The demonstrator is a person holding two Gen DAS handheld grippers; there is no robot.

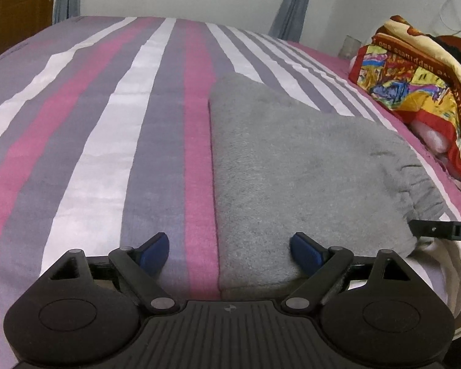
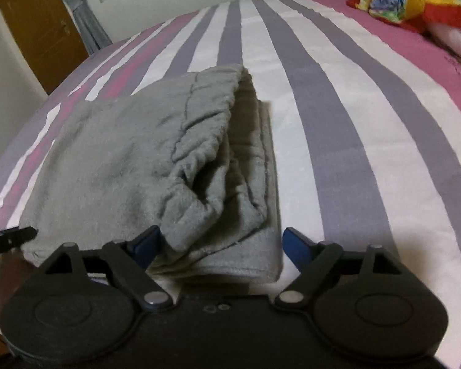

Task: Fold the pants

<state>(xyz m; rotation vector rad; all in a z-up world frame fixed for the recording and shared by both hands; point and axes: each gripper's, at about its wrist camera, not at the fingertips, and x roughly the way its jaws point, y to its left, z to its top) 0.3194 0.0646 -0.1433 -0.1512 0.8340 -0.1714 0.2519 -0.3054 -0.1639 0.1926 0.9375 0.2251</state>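
The bed (image 1: pixel 107 123), under a striped pink, grey and white sheet, carries everything. On it, at the near edge, I see the grey pants (image 1: pixel 292 160) lying folded into a thick stack, the gathered waistband (image 2: pixel 199 141) on top toward the right. I judge the cloth soft, fleecy, light and limp; it should sag if lifted from one point and is unlikely to slip between pads. The best hold looks to be the near folded edge, taken through all layers at both corners. My left gripper (image 1: pixel 230 250) has its jaws wide open, straddling the stack's left edge, gripping nothing. My right gripper (image 2: pixel 221 244) is likewise spread open around the near right corner.
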